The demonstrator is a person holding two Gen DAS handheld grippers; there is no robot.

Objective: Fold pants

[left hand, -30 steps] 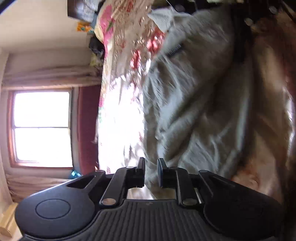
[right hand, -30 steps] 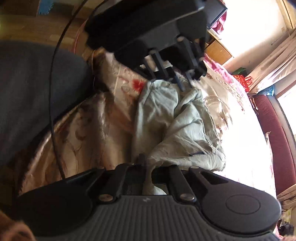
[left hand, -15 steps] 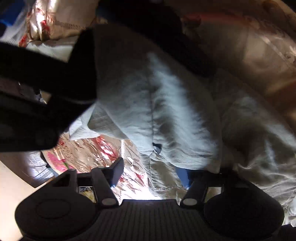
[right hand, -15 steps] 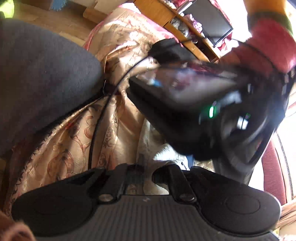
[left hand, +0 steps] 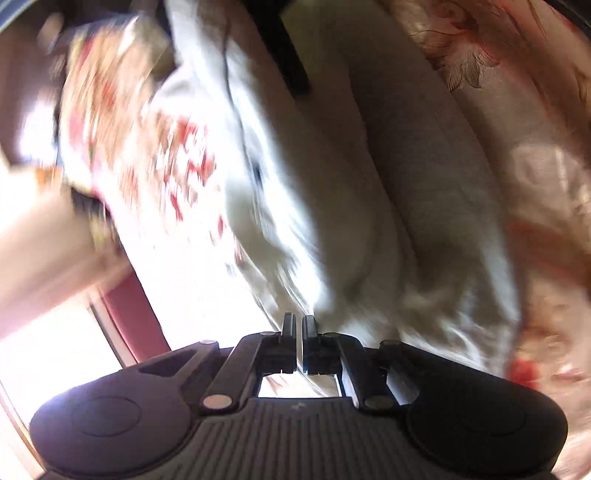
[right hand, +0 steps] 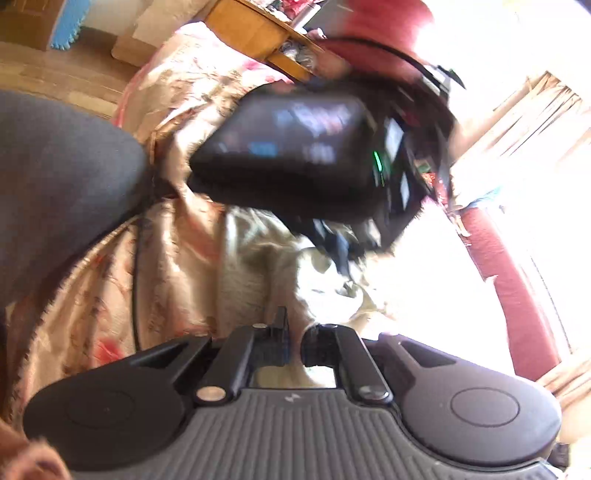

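Observation:
The pale grey-green pants (left hand: 388,192) lie crumpled on a floral bedspread (left hand: 535,155). My left gripper (left hand: 299,325) is shut at the near edge of the pants, with a thin fold of the fabric pinched between its fingers. My right gripper (right hand: 295,332) is shut on a bunched fold of the same pants (right hand: 258,269). The left gripper's black body (right hand: 314,166) hangs over the pants just ahead of the right one, with its fingers (right hand: 341,254) down in the cloth.
A person's dark-clad leg (right hand: 55,177) lies at the left on the bed. A wooden cabinet (right hand: 255,33) stands beyond the bed. A dark red bed frame (right hand: 517,288) and bright window curtains (right hand: 535,110) are on the right. A black cable (right hand: 137,277) runs across the spread.
My left gripper was shut, opened wide over the pants half a second ago, and has now shut on the fabric edge. It has swung around above the pants. My right gripper stays shut on its fold.

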